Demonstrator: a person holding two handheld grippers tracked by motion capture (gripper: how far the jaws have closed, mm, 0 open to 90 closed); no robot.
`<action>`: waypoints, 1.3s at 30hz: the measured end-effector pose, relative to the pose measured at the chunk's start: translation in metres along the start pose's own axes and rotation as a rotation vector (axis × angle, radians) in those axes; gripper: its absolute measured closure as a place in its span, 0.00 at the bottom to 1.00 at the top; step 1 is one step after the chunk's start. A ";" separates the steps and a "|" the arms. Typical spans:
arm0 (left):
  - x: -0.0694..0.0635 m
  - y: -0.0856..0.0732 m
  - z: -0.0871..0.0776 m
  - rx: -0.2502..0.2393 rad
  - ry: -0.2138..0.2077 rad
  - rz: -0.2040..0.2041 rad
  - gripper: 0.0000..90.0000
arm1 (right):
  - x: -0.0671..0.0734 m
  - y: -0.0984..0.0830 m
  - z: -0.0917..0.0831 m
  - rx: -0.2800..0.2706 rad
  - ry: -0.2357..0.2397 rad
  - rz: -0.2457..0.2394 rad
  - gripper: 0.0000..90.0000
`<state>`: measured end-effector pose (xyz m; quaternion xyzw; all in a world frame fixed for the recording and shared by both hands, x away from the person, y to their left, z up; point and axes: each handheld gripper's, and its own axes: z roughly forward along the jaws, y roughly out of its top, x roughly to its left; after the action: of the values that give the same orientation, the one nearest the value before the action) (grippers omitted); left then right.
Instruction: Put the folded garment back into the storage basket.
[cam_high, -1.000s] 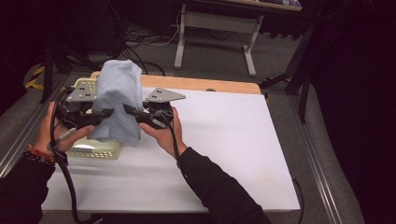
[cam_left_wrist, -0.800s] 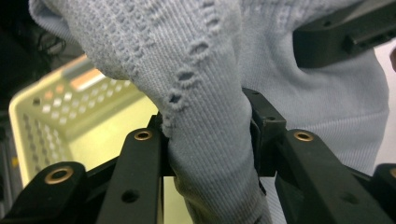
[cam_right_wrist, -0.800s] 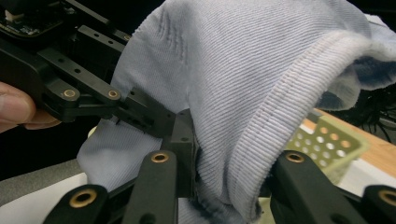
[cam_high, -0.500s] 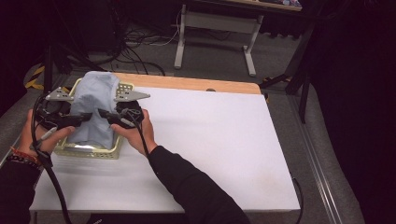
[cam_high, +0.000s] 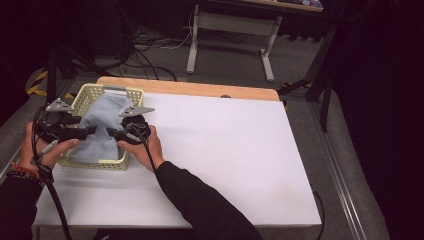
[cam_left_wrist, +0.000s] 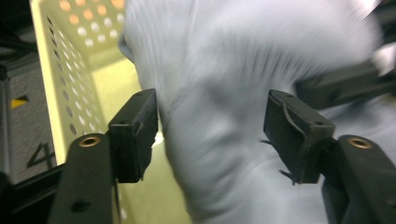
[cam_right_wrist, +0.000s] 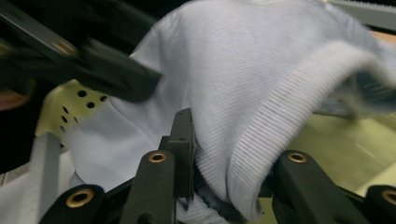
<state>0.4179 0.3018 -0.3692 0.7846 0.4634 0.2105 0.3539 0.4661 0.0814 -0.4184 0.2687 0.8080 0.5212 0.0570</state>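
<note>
Most of the job looks done: pale blue-grey garment sits inside the yellow perforated basket at the table's near-left, bulk bunched up above the rim rather than lying flat. In the right gripper view its ribbed hem folds over between the black jaws; the basket floor shows bare behind it.

Right gripper is clamped on that hem, jaws pinched on the fold w/ cloth squeezed between them. Left gripper has just been opening: its pads stand apart, cloth bulging between but not pinched; one pad brushes the fabric, the other has a visible gap.

Both hands sit at the basket's near side, one per gripper, forearms coming in from below. White tabletop beyond is bare; wooden strip along the far edge.

What's left, by my read: right side has to let go too, then both grippers pull clear. Garment may need a push down so it settles below the rim; can't tell if any part hangs over the basket's near wall.
</note>
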 end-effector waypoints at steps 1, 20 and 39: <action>-0.002 0.001 -0.001 -0.010 0.016 0.011 0.38 | -0.001 -0.001 0.001 0.015 -0.006 -0.007 0.75; -0.005 0.037 0.056 0.007 0.135 0.041 0.85 | 0.005 -0.019 -0.076 -0.019 -0.118 -0.131 0.42; -0.027 0.050 0.084 -0.001 0.087 0.089 0.88 | -0.036 -0.107 -0.217 0.004 -0.247 -0.252 0.39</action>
<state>0.4892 0.2320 -0.3871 0.7944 0.4428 0.2605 0.3241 0.3757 -0.1458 -0.4208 0.2275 0.8231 0.4714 0.2204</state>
